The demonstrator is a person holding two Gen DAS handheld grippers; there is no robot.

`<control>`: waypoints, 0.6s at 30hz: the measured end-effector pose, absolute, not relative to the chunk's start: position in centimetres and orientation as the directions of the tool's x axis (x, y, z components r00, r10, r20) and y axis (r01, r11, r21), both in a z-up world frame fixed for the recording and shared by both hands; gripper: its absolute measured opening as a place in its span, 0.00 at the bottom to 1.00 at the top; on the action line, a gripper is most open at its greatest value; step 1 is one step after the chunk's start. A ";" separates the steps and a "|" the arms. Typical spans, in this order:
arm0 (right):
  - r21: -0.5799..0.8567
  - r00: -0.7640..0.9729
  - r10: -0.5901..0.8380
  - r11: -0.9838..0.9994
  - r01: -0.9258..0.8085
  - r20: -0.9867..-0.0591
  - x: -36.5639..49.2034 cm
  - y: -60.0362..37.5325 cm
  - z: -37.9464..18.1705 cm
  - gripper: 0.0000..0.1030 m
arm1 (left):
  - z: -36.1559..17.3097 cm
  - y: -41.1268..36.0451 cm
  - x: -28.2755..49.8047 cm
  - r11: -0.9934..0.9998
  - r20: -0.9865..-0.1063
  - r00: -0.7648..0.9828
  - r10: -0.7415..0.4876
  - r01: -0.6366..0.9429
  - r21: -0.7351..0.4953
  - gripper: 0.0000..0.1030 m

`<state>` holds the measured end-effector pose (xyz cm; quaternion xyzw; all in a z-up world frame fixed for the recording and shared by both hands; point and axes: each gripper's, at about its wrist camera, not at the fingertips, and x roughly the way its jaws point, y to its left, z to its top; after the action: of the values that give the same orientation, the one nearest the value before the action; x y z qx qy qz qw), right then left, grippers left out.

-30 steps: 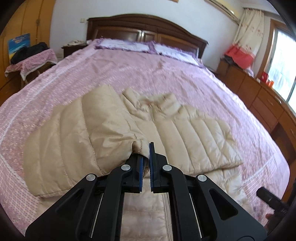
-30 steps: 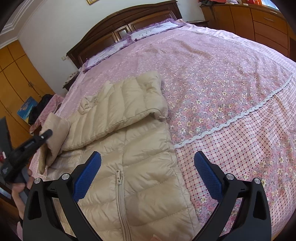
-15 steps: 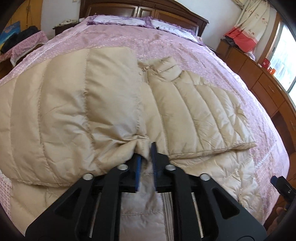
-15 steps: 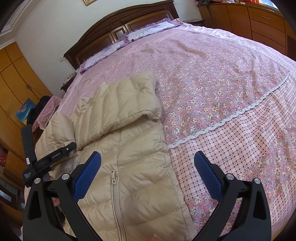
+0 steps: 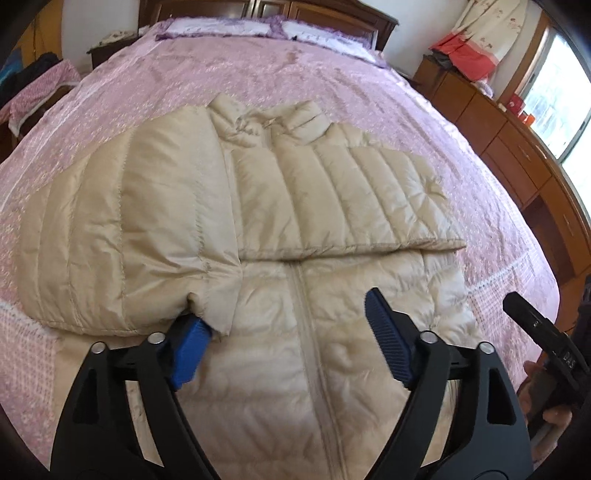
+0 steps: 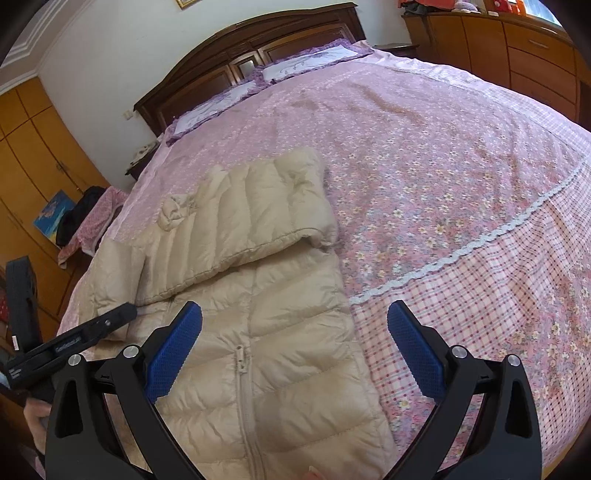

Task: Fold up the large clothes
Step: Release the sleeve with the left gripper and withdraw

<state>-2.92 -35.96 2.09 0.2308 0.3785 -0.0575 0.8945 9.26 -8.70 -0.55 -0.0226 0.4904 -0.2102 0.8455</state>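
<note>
A beige puffer jacket (image 5: 295,332) lies zip-up on the pink bed; it also shows in the right wrist view (image 6: 266,350). Both sleeves are folded across its chest: the left sleeve (image 5: 129,229) and the right sleeve (image 5: 351,199). My left gripper (image 5: 284,336) is open, its jaws wide apart, low over the jacket front; the left sleeve's cuff (image 5: 218,302) rests against its left finger (image 5: 188,347). My right gripper (image 6: 295,343) is open and empty above the jacket's lower right edge.
The bed's pink floral cover (image 6: 424,166) spreads beyond the jacket, with pillows (image 5: 236,27) and a dark wooden headboard (image 6: 258,55) at the far end. Wooden drawers (image 5: 517,155) line the right side. A cloth-covered stand (image 5: 40,85) is at the left.
My left gripper carried the left sleeve's cuff over the jacket front, lowered it, then opened and let it go. The right gripper stayed open and hardly moved.
</note>
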 end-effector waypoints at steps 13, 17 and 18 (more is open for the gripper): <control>0.346 0.710 0.087 0.910 0.228 -0.699 -2.7 -33.6 2.5 0.94 | -2.7 -3.8 8.5 0.908 -0.852 0.314 -0.419 0.128 -0.400 0.95; 0.348 0.707 0.101 0.913 0.214 -0.700 -2.5 -33.1 2.4 0.94 | -2.8 -1.7 7.0 0.922 -0.865 0.318 -0.387 0.131 -0.365 0.95; 0.348 0.706 0.105 0.914 0.209 -0.701 -2.5 -33.0 2.4 0.94 | -2.7 -1.0 6.6 0.926 -0.866 0.330 -0.377 0.124 -0.356 0.95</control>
<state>-2.45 -32.97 2.43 0.2053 0.3824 -0.0291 0.9004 6.62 -1.00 -2.68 -0.1130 0.5576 -0.1551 0.8076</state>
